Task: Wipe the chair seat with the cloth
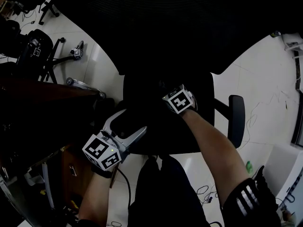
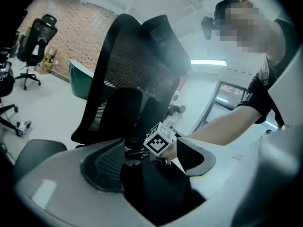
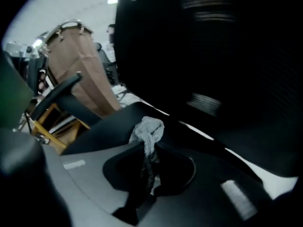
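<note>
Two handheld grippers work at the black padded office-chair seat (image 1: 158, 136). At the seat's front-left corner, the left gripper (image 1: 125, 126) has its fingers (image 2: 105, 161) spread wide. Only the dark seat edge lies between them and they clamp nothing; it seems to be waiting there. Further right, over the middle of the seat toward the black mesh backrest (image 1: 165, 27), the right gripper (image 3: 147, 162) has its fingers (image 3: 227, 183) pressed onto a crumpled pale grey cloth (image 3: 149, 129). The cloth is gathered into a narrow strip. Its long axis runs along the gripper's own line, and the bunched free end points away from the fingers, toward the rear of the seat. Whether that end touches the seat I cannot tell. Wiping looks to be the step in hand. The next move calls for pressing the bunch down on the seat and dragging it across, keeping the pinch firm so the cloth does not slip out.
</note>
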Demonstrator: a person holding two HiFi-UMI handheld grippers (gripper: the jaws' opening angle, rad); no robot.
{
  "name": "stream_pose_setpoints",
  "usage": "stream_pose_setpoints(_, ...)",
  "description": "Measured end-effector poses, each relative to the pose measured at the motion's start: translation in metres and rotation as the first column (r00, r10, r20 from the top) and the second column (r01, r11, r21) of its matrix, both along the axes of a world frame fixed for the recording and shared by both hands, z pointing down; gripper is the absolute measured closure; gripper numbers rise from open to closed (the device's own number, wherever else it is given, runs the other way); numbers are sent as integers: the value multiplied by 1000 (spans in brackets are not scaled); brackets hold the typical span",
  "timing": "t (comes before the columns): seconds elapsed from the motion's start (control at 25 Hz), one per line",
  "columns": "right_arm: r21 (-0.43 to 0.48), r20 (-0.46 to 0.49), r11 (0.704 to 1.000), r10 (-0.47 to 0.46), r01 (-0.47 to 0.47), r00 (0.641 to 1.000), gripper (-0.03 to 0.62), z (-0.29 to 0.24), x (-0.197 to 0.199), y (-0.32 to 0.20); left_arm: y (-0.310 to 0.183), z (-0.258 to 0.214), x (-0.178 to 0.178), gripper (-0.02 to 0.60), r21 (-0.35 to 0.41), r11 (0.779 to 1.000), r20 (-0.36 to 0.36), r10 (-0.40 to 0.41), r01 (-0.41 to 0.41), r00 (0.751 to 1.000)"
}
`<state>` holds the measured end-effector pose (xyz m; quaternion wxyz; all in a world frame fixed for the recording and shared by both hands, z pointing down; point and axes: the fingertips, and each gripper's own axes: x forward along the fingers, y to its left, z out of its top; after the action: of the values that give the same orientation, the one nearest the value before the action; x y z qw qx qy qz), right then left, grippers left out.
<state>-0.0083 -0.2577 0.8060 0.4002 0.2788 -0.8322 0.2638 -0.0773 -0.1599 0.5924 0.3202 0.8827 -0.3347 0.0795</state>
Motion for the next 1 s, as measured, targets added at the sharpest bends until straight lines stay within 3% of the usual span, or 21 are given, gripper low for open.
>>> stream_pose_setpoints(0.12,-18,61,996,-86,87,994,545,-1,-69,20,10,0,-13,212,0,1000,-1,-13,13,1000)
stream_pose_setpoints(0.24,-25,54,985,-169,171,984,545,10,-112,37,16,-3,-17,212,9,1000,-14,-18,18,1000)
stream_pose_setpoints(0.52,-45,48,982,-184,186,982,545,34,-131,49,25,-4,-16,212,16,1000,-27,-8,8,1000)
stream_pose_setpoints(0.72,-67,-69,976,-214,209,975,545,48,-77,55,28,2,-9,212,-10,1000,-34,14,-14,999)
stream_pose_setpoints(1.0,-110,-257,989,-127,102,958,545,61,77,59,31,18,25,212,-48,995,-37,81,-83,996)
